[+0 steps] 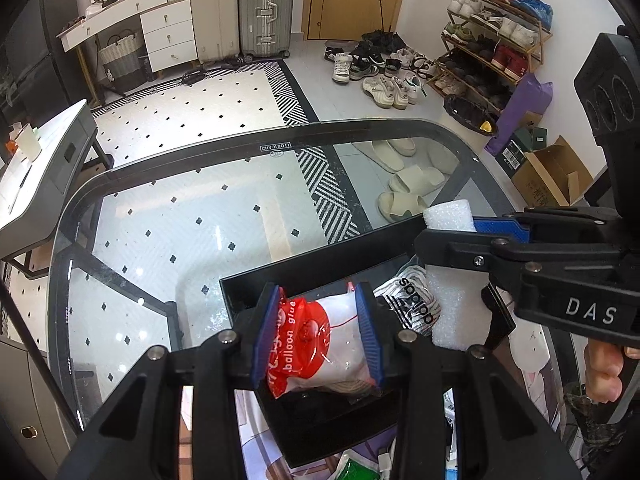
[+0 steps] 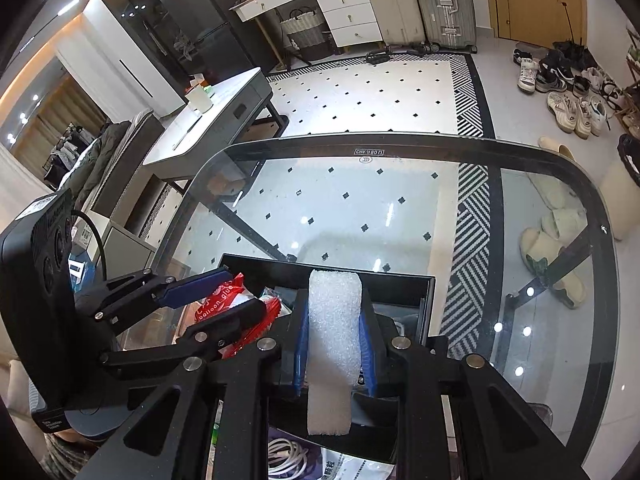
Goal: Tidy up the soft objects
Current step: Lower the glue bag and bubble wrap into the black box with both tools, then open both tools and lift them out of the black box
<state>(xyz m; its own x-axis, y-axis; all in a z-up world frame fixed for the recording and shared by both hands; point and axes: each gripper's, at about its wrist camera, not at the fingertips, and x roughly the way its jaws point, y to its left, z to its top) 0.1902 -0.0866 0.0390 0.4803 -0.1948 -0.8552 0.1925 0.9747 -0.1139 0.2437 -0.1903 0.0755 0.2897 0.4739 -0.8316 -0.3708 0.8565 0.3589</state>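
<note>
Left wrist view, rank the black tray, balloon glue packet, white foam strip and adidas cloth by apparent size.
1. black tray
2. balloon glue packet, though inflated by nearness to the camera
3. white foam strip and adidas cloth: both partly hidden, too close to rank

Suitcases (image 1: 244, 12), shoe rack (image 1: 496, 36), slippers (image 1: 404, 192).

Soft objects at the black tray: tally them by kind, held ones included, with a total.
Balloon glue packets: 1, in the left tool
White foam strips: 1, in the right tool
Adidas bags: 1, in the black tray
Total: 3
</note>
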